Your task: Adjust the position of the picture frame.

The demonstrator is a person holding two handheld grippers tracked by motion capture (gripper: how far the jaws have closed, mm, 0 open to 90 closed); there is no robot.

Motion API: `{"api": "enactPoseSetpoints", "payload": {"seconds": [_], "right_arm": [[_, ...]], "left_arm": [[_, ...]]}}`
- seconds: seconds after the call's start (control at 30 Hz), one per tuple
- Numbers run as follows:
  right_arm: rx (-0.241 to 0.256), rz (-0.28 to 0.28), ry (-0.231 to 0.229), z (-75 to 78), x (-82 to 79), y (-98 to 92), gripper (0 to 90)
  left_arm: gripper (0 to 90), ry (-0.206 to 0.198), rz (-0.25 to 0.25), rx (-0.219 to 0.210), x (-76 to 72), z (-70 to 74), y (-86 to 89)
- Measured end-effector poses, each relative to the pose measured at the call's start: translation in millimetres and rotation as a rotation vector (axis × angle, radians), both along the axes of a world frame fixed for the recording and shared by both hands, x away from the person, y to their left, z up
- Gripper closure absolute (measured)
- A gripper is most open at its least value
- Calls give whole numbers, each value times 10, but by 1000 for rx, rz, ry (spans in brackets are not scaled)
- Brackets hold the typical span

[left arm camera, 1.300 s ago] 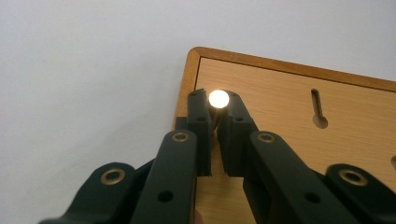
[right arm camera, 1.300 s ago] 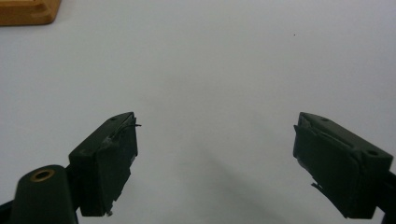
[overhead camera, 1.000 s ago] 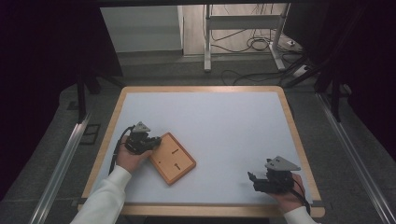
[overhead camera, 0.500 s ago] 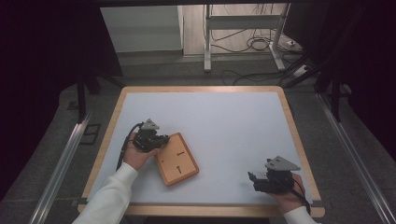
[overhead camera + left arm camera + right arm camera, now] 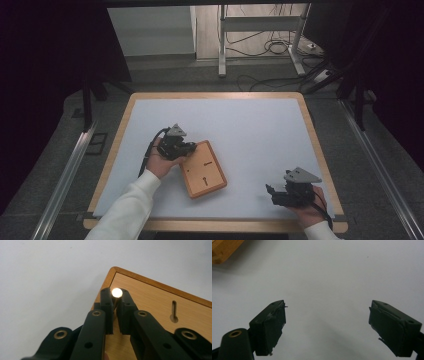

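Black jaws of the right gripper (image 5: 272, 194) stand wide apart with nothing between them, parked at the near right of the table, well apart from the work; in the right gripper view its two pads face only bare white surface, which suggests this hand is idle and kept clear so as not to disturb the board. Nearer the centre left, the left gripper (image 5: 115, 296) is clamped on a small brass-coloured pin (image 5: 117, 292), the round bright head showing between the jaw tips and the shank running down between them. The pin is held over the corner of the wooden board (image 5: 203, 169), probably so that it can be brought to one of the two keyhole slots (image 5: 174, 312) cut into the board's face; whether the pin touches the wood cannot be told. The board lies flat and skewed to the table edges, just beside the left hand (image 5: 159, 161). The table (image 5: 250, 120) has a white mat framed by a light wooden rim. Beyond it lie grey floor, metal rails at either side, a stand with loose cables (image 5: 272, 47), and dark curtains
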State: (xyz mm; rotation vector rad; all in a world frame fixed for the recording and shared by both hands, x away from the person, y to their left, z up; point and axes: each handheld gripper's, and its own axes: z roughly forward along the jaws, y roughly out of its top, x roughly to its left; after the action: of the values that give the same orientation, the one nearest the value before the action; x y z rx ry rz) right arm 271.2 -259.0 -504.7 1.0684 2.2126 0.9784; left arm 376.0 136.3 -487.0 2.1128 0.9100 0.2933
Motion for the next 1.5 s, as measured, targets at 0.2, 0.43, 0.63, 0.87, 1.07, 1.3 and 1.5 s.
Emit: {"api": "enactPoseSetpoints", "payload": {"seconds": [0.2, 0.43, 0.63, 0.87, 1.07, 1.3, 1.5], "right_arm": [[0, -1, 0, -3, 3, -6, 143], [-5, 1, 5, -13, 6, -7, 143], [-5, 0, 6, -18, 7, -6, 142], [-8, 0, 10, -27, 10, -6, 142], [-10, 3, 13, -30, 8, -2, 142], [-6, 4, 13, -26, 4, 10, 145], [-3, 1, 9, -19, -2, -3, 146]], "left_arm": [[844, 2, -35, -4, 60, -23, -170], [843, 7, -87, 13, 160, -172, -392], [844, 14, -128, -3, 252, -249, -524], [844, 17, -158, 0, 331, -266, -622], [845, 19, -173, -7, 365, -311, -638], [744, -38, -159, 5, 298, -230, -605], [464, -86, -96, 15, 119, -83, -406]]}}
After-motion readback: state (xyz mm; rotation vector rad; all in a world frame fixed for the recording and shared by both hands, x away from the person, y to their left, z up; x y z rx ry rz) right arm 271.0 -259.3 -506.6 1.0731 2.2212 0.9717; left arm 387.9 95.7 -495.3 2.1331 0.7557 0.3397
